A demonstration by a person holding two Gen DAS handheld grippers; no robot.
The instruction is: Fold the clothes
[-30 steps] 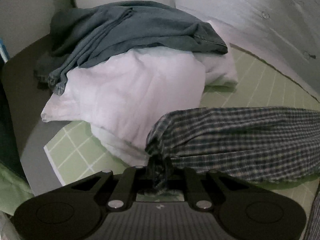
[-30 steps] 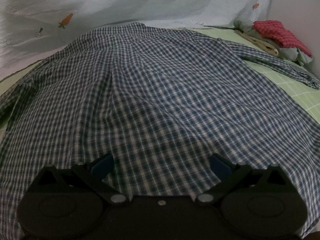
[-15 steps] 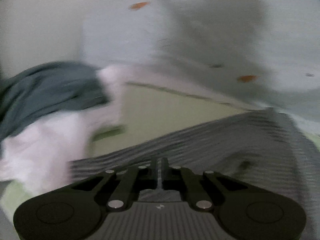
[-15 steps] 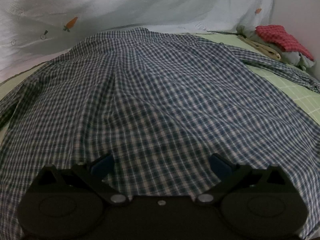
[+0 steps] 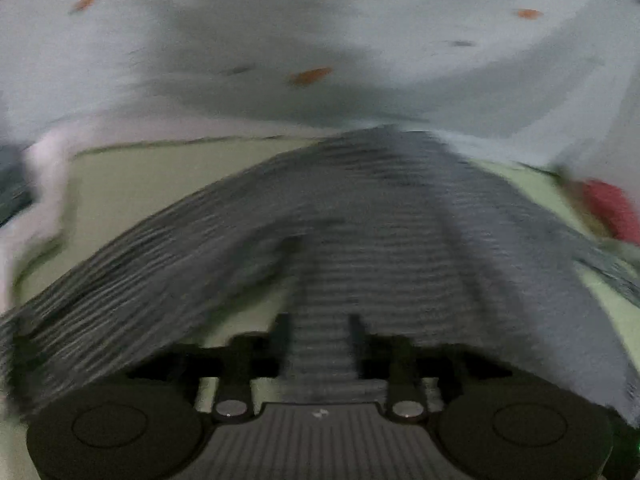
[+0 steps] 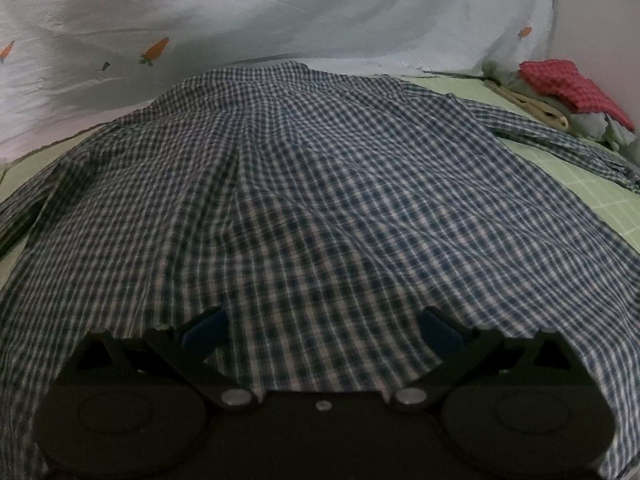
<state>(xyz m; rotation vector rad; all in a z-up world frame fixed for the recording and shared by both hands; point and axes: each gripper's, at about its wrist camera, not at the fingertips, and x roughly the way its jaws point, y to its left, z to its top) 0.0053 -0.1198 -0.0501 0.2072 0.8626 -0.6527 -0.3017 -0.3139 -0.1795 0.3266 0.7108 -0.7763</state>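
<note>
A blue-and-white checked shirt (image 6: 320,200) is spread back-up over the light green gridded sheet (image 6: 600,184), its collar at the far end against a pale quilt printed with carrots (image 6: 156,48). One sleeve runs off to the far right towards a small pile topped by a red checked cloth (image 6: 568,84); the other trails off at the left edge.

The right gripper (image 6: 320,328) is held over the near hem with its jaws spread wide, the blue pads (image 6: 440,326) standing well apart above the cloth and pressing on nothing.

The left wrist view is heavily smeared by motion. The left gripper (image 5: 320,332) is seen with its jaws parted and just been opening, a band of checked fabric running between the fingers (image 5: 282,332); the pads do not appear to press on it, so the cloth is judged released. A fold of the same shirt lies raised across the left of that view.

The step in hand is judged to be a side of the shirt being carried inward and let go. For it to be done well, the released fold should be laid flat, its edge parallel to the shirt's centre line, and the fingers drawn clear without dragging the cloth. The right side can then be taken at hem and shoulder, and folded across to match. Creases near the middle are best smoothed first.
</note>
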